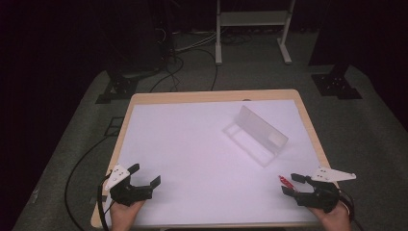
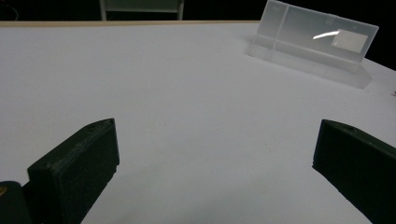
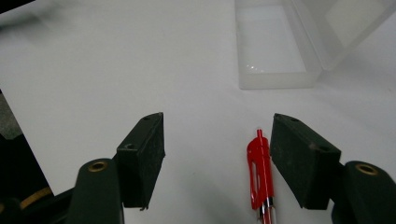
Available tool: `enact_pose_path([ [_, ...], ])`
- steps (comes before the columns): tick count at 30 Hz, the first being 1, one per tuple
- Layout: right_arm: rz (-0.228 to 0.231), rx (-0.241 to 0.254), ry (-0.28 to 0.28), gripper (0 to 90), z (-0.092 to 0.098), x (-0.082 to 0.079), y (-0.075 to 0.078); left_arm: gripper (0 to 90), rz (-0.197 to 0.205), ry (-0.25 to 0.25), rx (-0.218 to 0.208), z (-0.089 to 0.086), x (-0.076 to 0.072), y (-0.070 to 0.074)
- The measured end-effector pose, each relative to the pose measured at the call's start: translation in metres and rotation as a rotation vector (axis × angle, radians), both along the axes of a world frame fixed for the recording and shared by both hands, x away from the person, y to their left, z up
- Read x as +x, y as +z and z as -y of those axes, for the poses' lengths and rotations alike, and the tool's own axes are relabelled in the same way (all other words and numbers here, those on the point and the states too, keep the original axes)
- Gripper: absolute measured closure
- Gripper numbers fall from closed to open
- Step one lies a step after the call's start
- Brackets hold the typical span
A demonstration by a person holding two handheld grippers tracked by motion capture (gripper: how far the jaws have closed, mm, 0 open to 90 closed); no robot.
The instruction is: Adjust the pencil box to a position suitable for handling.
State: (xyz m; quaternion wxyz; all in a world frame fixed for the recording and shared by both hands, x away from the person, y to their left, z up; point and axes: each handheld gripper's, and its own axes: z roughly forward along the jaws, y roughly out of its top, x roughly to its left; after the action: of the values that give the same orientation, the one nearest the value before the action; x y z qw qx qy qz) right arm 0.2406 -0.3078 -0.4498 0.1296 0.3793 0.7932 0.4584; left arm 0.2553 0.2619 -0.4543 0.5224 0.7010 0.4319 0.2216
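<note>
One clear plastic box (lid open), one red pen, two tongs.

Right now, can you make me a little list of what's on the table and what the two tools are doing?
table: wooden edge, white top
box: clear plastic box, lid standing open, right of the middle
box contents: looks empty
pen: red pen lying on the table near the person's right hand, between the jaws of the right tool
left tool: left tool open, holding nothing
right tool: right tool open, around the pen but not gripping it
</note>
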Motion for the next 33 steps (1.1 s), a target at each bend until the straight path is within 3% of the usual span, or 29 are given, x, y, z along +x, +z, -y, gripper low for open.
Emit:
enact_pose_path([
  [9, 0.014, -0.014, 0.033, 33.7, -0.012, 0.01, 0.015, 0.0, -0.003, 0.001, -0.005, -0.002, -0.001, 0.0],
  [33, 0.029, -0.073, 0.126, 33.0, -0.053, 0.056, 0.051, 0.0, 0.003, -0.01, -0.011, -0.003, -0.002, 0.0],
])
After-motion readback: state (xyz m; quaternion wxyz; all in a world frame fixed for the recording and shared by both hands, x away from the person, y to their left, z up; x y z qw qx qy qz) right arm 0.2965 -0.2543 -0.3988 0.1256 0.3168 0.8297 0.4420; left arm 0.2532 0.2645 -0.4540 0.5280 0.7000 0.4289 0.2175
